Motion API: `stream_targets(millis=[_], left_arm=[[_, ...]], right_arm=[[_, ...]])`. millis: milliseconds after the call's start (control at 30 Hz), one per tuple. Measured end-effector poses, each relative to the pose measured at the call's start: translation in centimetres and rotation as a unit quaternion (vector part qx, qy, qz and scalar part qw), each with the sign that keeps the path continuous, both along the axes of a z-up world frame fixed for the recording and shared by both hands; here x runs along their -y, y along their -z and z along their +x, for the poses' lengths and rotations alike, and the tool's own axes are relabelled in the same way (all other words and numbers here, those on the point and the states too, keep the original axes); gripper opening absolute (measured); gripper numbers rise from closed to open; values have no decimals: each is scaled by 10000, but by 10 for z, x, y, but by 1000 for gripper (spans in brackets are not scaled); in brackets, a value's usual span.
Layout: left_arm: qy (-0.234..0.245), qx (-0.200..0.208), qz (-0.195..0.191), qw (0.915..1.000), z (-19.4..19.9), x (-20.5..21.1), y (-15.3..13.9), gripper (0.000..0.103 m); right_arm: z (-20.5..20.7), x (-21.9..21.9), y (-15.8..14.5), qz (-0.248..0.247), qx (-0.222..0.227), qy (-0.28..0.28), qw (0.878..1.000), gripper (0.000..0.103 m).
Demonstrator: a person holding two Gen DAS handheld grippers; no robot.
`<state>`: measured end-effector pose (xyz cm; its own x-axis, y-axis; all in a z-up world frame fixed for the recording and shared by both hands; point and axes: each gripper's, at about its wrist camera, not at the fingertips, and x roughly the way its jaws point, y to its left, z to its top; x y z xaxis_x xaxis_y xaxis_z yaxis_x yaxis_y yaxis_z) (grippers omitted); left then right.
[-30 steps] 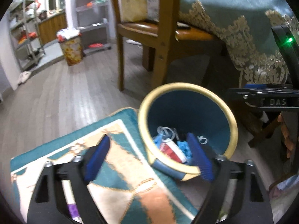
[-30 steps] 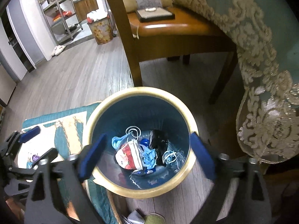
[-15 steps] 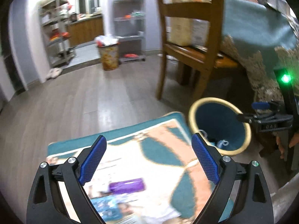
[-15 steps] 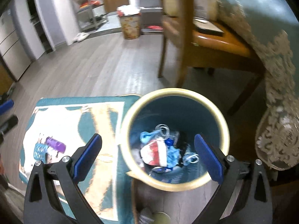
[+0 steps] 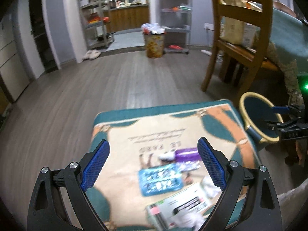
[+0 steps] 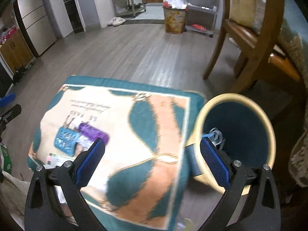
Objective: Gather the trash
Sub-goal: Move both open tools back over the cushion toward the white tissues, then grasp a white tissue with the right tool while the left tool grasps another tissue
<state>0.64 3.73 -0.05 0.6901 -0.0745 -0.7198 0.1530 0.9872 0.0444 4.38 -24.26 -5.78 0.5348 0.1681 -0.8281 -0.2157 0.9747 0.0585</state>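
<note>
Fingers of left gripper [image 5: 152, 163] and right gripper [image 6: 151, 161] spread wide, grasping nothing. Purple plastic wrapper [image 5: 187, 154], blue patterned packet [image 5: 160, 179] and white paper box [image 5: 184, 206] lying on teal patterned rug [image 5: 154, 123]; teal round bin with yellow rim [image 6: 234, 132] just right of rug.

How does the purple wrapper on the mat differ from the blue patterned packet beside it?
The purple wrapper is plain, narrow and tube-like; the blue patterned packet is broader, flatter and covered in pale print. The purple one lies farther up the mat, the blue one nearer the left gripper. Both lie loose on the mat, ungripped.
</note>
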Motion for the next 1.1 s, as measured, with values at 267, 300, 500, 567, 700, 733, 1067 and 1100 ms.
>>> stream_targets(millis=[267, 300, 500, 567, 700, 733, 1067, 1100], left_arm=[[-876, -391, -820, 9920, -47, -47, 35, 92], [-925, -440, -930, 9904, -56, -46, 40, 92], [-861, -712, -836, 9902, -89, -19, 67, 85], [-772, -796, -821, 9904, -90, -13, 72, 80], [-493, -1036, -823, 9900, -86, 0, 84, 67], [-438, -1139, -810, 9892, -85, 3, 89, 63], [-41, -1586, -463, 9862, -74, 25, 118, 40], [-8, -1584, -462, 9863, -73, 26, 118, 32]], right_arm=[[-33, -43, 45, 122, -239, 354, 9990, 96], [-37, -47, 50, 148, -248, 382, 9989, 94], [-61, -69, 83, 30, -448, 369, 9983, 66], [-62, -71, 95, 9, -627, 279, 9976, 50], [-61, -73, 103, 16, -688, 142, 9975, 47], [-60, -74, 104, 0, -711, 104, 9974, 43], [-56, -90, 122, 207, -1143, -392, 9925, 28], [-56, -91, 123, 223, -1164, -432, 9920, 26]])
